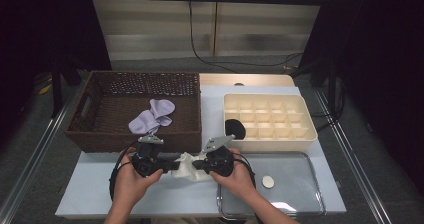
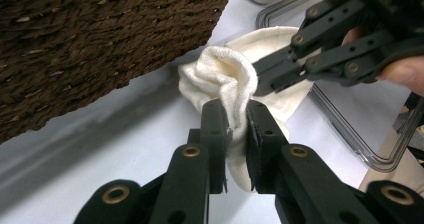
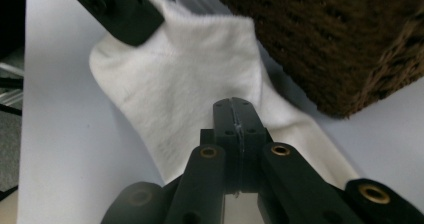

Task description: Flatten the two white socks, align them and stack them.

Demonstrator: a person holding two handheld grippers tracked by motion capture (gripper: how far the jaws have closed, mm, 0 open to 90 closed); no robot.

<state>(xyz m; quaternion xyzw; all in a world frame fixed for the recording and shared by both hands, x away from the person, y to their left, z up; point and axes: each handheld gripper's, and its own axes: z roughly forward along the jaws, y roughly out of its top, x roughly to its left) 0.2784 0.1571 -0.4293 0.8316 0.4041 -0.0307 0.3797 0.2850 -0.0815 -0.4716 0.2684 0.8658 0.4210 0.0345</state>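
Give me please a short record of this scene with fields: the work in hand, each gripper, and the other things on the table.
work: both grippers handle a white sock on the table, in front of the basket
left gripper: fingers shut on a bunched fold of the sock
right gripper: fingers pressed together on the sock's flat part
wicker basket: brown, at left, holds a lilac sock
divided box: cream, at right, a black item in its near left corner
clear tray: near right, a small pale round item on it

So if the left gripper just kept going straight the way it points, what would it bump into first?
Probably the right gripper: beyond the white sock that the left gripper pinches, it lies straight ahead, though depth is unclear.
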